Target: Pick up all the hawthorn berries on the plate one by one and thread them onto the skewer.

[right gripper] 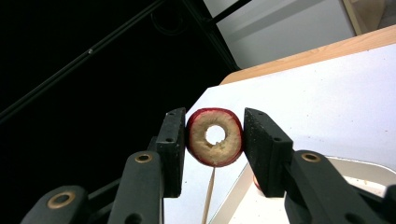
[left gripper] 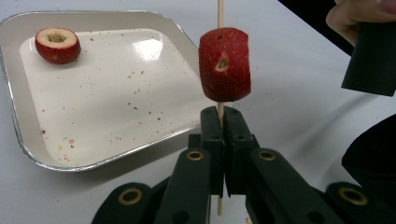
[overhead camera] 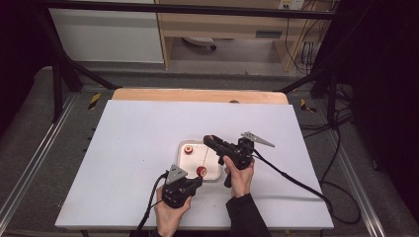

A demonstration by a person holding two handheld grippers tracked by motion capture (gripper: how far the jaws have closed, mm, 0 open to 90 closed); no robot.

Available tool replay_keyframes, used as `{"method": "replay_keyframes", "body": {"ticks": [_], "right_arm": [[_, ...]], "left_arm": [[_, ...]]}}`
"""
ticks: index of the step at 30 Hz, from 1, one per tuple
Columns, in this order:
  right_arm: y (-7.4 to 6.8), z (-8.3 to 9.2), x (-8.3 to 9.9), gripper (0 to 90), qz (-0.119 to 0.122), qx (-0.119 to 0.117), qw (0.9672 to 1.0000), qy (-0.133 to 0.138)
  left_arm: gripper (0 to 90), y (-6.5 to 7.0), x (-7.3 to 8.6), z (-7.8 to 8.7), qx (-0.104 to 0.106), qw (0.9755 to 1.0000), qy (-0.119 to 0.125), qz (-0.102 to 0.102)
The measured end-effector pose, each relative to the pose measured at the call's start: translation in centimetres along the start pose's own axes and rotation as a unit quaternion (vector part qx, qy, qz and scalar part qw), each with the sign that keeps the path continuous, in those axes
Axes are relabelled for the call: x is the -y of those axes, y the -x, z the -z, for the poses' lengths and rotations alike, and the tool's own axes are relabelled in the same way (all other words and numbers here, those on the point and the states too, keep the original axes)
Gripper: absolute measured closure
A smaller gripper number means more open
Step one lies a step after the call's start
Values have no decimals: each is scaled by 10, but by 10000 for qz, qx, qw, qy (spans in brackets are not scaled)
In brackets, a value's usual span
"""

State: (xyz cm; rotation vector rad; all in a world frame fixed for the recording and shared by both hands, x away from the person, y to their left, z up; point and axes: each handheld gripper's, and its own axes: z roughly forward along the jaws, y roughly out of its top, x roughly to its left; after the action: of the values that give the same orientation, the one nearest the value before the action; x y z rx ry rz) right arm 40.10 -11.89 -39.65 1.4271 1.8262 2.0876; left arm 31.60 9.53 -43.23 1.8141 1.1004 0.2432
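**Operator:** Wooden skewer [left gripper: 220, 14]: how is it expected to handle, and where is it gripped?

**Technician:** It is judged thin, light and easily snapped under side load. It is clamped near its lower end between the fully closed jaws of the left gripper [left gripper: 220, 122], at the near edge of the tray [left gripper: 28, 144], and is held upright. One red fruit piece [left gripper: 224, 64] is already threaded on it, just above the jaws.

**Operator:** And the cored slice?

**Technician:** The ring-shaped fruit slice [right gripper: 215, 136] is grasped by its red skin edges between the jaws of the right gripper [right gripper: 212, 151], and its centre hole is left clear. The flesh is judged soft, moist and easily crushed or split, so a light hold on the rim is advised. It is held above the far part of the tray, near the skewer's upper end.

**Operator:** How are the hands posed?

**Technician:** In the high view the left hand [overhead camera: 170, 212] is seen at the near edge of the table [overhead camera: 123, 148], with its gripper pointed toward the tray. The right hand [overhead camera: 240, 175] is raised to the right of the tray, with its gripper angled left and away over it. A further fruit piece [left gripper: 57, 45] is left lying at the tray's far left.
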Motion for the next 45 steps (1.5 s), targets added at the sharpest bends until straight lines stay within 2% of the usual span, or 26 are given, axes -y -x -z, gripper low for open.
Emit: {"method": "replay_keyframes", "body": {"ticks": [5,10,17,23,27,32,38,42,45], "right_arm": [[0,-1,2,607,-16,6,10000,-68],[0,-1,3,607,7,-1,9999,-106],[0,-1,5,608,112,21,9999,-122],[-2,3,2,608,250,26,9997,-59],[-1,4,5,608,-32,116,9999,72],[-1,-1,13,609,-183,40,9996,201],[-1,-1,16,609,-117,9,9999,116],[-2,-1,19,609,-136,-36,9999,-47],[-3,0,20,610,-62,-23,9999,-111]], "left_arm": [[884,0,0,1,-25,10000,28,2],[884,-1,-1,0,7,9999,48,90],[884,0,0,-2,17,9999,59,150],[884,0,2,0,185,9988,308,335],[884,3,3,2,109,9979,482,427],[884,7,3,-1,77,9973,514,525],[885,3,-1,-1,79,9961,567,667],[886,2,-6,-2,72,9965,541,632],[886,0,-7,-4,100,9969,488,601]]}}
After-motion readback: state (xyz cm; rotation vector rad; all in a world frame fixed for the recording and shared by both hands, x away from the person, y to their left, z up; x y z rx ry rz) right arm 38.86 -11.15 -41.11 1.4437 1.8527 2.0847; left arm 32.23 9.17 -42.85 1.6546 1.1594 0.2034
